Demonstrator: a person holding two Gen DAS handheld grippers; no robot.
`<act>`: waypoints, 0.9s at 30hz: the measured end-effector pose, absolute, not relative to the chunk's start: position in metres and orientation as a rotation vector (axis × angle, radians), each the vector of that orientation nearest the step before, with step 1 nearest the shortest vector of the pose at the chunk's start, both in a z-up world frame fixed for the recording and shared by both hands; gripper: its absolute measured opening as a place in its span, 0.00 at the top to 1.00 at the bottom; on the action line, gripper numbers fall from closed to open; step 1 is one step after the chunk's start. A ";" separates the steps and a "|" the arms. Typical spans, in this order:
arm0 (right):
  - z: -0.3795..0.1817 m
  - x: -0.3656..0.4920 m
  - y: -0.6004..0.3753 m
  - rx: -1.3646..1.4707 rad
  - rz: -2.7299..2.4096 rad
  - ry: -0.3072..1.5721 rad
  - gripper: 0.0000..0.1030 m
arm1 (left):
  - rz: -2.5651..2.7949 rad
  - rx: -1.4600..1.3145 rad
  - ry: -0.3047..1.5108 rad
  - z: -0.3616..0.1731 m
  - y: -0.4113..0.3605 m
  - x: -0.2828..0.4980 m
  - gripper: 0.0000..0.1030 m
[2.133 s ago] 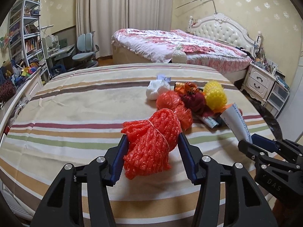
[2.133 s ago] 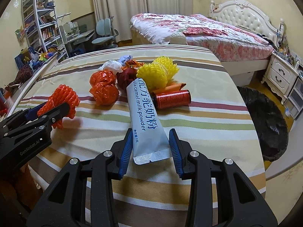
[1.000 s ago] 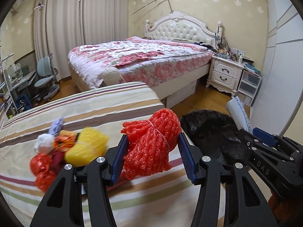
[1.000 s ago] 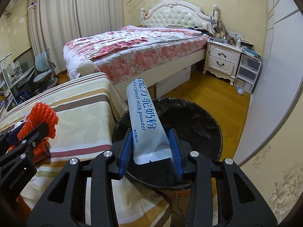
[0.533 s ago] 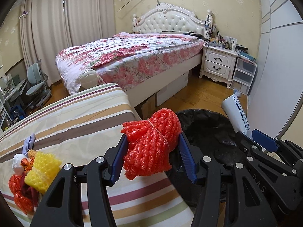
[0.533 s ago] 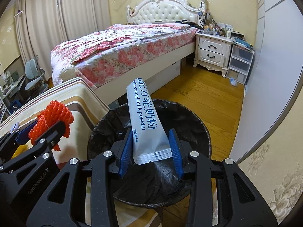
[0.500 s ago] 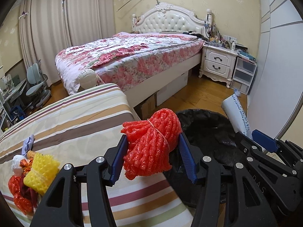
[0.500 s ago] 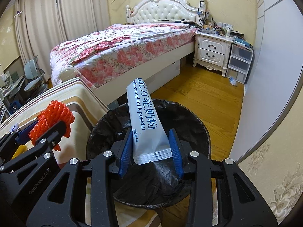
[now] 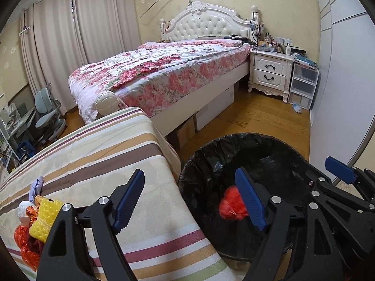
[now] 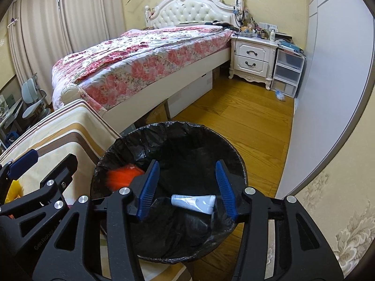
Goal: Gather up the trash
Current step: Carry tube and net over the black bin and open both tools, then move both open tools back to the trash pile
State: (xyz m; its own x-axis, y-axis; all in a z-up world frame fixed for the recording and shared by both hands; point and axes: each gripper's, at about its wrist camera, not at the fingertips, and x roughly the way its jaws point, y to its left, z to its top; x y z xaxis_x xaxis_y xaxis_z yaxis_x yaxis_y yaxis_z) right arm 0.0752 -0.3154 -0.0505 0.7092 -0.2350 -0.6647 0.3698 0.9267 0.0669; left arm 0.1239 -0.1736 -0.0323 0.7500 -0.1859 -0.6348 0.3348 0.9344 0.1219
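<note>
1. The left gripper is spread wide with nothing between its blue pads; one finger hangs over the striped cloth, the other over the bin.
2. The right gripper is also wide apart and empty, held directly above the bin.
3. The red foam net shows blurred inside the black bin liner, beside the left gripper's right pad.
4. The white packet lies inside the bin, between the right gripper's fingers in that view.
5. A heap of yellow and red rubbish sits on the striped cloth at the far left.
6. Beyond stand a floral bed and a white nightstand.
</note>
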 end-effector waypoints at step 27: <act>-0.046 0.037 -0.252 0.188 -0.233 0.726 0.44 | -0.165 0.173 0.671 -0.012 -0.080 0.075 0.22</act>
